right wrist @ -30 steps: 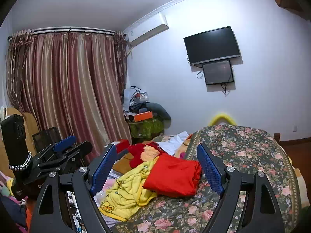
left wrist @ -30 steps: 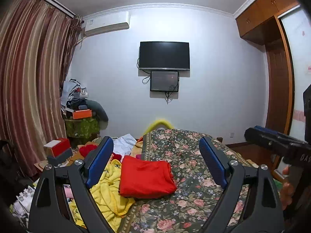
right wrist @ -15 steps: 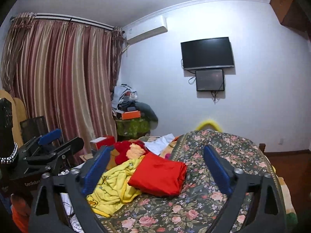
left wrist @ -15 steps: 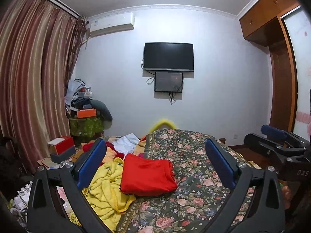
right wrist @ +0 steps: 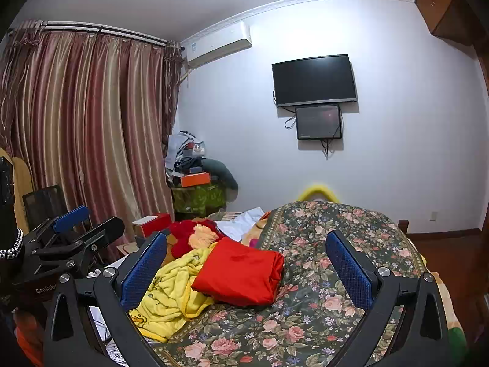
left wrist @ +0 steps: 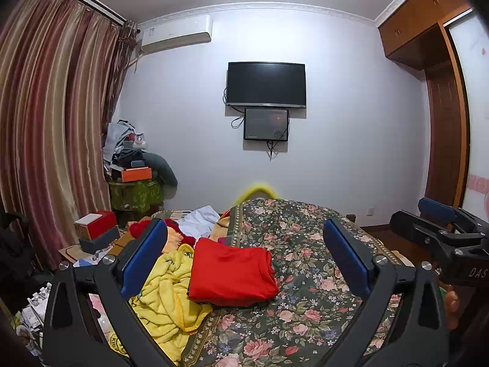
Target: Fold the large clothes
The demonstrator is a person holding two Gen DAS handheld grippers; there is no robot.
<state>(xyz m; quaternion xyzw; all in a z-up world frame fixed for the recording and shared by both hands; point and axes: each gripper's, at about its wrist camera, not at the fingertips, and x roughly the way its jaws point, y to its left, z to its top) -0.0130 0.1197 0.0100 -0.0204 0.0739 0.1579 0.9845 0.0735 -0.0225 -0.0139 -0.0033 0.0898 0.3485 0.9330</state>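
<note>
One folded red fabric garment [left wrist: 232,272] lies mid-frame on the dark floral quilted bedspread [left wrist: 305,305], its edge touching a rumpled yellow fleece blanket [left wrist: 165,299] at lower left. Both the left gripper [left wrist: 244,257] and right gripper [right wrist: 246,260] hover wide open, holding nothing. The next piece likely wants pinching at opposite corners. No open containers show; closed red-and-white box [left wrist: 96,227] sits mid-left.

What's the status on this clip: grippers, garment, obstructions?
Left gripper open, empty. Right gripper open, empty. Red garment folded on floral bedspread, overlapping yellow blanket. Nothing blocking.
</note>
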